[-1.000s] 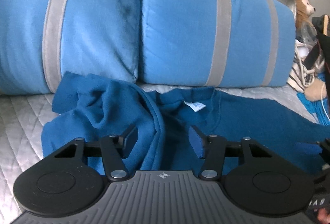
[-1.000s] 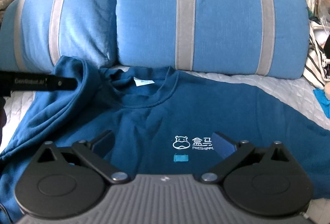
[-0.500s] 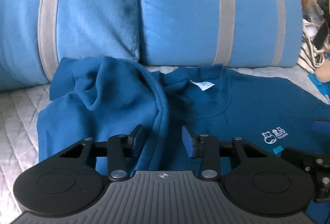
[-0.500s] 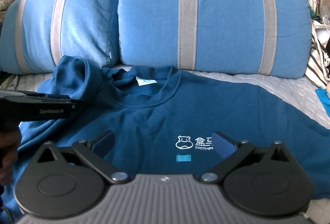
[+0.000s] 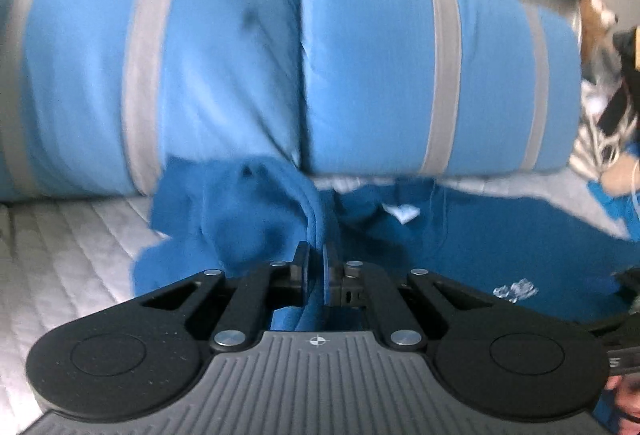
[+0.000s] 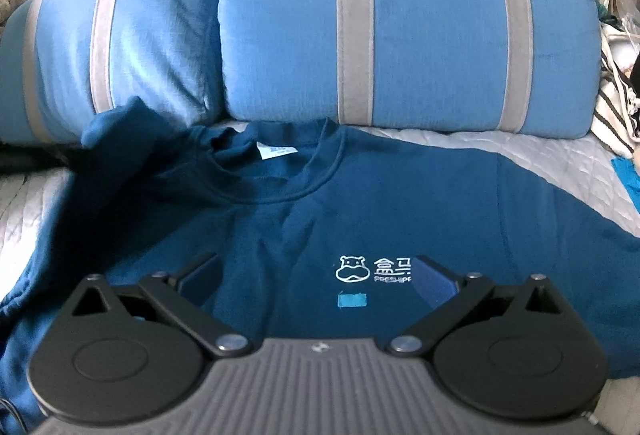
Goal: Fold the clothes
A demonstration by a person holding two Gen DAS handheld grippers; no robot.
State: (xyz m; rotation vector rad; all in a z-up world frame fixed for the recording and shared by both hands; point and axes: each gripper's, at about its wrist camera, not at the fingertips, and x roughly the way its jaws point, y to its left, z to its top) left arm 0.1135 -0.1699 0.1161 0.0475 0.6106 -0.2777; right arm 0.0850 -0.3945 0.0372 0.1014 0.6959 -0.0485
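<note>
Lying chest-up across the quilted bed (image 6: 560,163), collar toward the two blue pillows (image 6: 400,27) at the head edge, the sweatshirt (image 6: 400,219) is at its first fold. The left gripper (image 5: 316,267) has just closed, pinching the bunched sleeve (image 5: 256,211); next, carry it across the chest. The right gripper (image 6: 316,275) hangs wide, empty.
</note>
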